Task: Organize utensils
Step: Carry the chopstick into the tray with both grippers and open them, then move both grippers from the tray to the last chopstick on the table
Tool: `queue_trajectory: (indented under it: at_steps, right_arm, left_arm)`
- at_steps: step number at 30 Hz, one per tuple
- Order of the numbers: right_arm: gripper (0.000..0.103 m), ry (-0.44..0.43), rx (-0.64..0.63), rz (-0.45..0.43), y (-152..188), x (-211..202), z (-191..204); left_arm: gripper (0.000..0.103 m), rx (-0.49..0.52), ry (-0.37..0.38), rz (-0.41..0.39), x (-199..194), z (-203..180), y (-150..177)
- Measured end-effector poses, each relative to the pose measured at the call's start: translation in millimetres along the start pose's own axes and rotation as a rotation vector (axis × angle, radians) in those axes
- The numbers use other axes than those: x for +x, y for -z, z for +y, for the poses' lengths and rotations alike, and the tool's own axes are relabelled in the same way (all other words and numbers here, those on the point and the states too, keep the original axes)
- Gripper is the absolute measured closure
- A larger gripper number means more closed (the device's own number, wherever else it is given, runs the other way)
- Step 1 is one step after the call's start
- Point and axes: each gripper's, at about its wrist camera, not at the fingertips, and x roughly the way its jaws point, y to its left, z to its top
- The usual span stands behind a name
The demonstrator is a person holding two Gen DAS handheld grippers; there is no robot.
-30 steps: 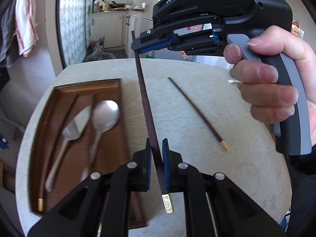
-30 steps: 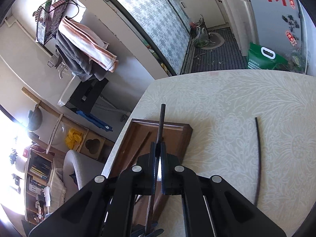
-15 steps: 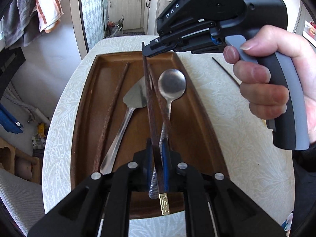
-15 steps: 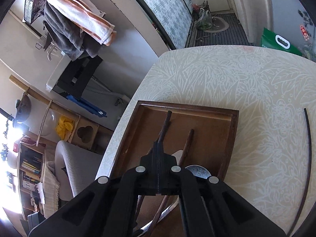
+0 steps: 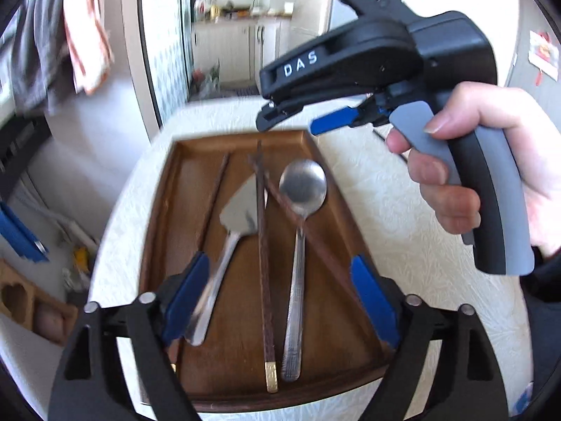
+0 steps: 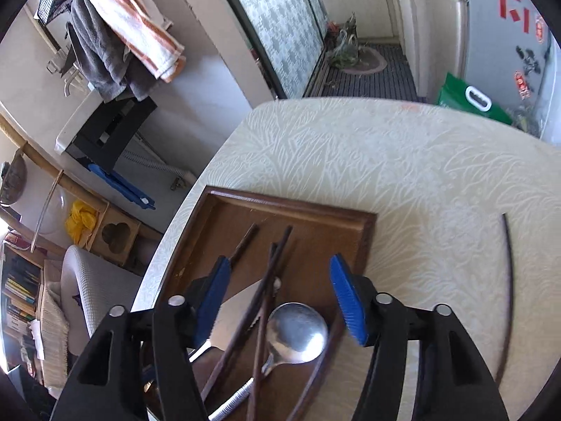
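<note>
A round table [image 6: 403,161] with a pale cloth of leaf pattern carries everything. On it, near the edge, lies a brown wooden tray [image 5: 164,217] with a raised rim. Over the tray hang two black grippers with blue pads. The left gripper [image 5: 280,301] is low over the near end of the tray; its jaws are opening and already stand wide, and they grasp nothing, though the handles of the utensils lie under the gap. The right gripper [image 5: 291,122] is seen from the left wrist camera at the far end of the tray, held by a hand [image 5: 466,161] on its grey trigger. Its jaws are opening too, with nothing pressed between the pads; from its own camera the tips of the sticks lie below the gap.

Inside the tray lie the utensils. A metal spoon [image 5: 299,231] is on the right part, bowl to the far end. A flat metal server [image 5: 231,235] with a triangle blade is left of it. A dark chopstick with a gold end [image 5: 263,263] lies straight along the middle, between the server and the spoon. A second chopstick [image 5: 298,224] crosses it at a slant and passes over the spoon's neck. A third chopstick [image 5: 214,196] lies alone by the left side.

One more chopstick [image 6: 507,280] is on the cloth, outside the tray and well apart from it
</note>
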Motion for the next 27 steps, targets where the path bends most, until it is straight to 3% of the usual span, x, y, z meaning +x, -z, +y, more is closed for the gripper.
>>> queue_trajectory:
  at_steps: [7, 14, 21, 27]
  right_arm:
    - [0.032, 0.067, 0.012, -0.055, 5, -45, -40]
    - [0.031, 0.171, -0.031, -0.116, 27, -86, -87]
    - [0.031, 0.233, 0.000, -0.115, 50, -101, -151]
    - [0.031, 0.180, 0.027, -0.039, 55, -86, -176]
  left_arm:
    - [0.015, 0.039, 0.002, -0.126, -21, -40, -13]
    - [0.015, 0.027, 0.159, -0.218, -12, -89, -25]
    - [0.015, 0.062, 0.219, -0.195, 14, -139, -32]
    - [0.015, 0.073, 0.232, -0.118, 43, -163, -35]
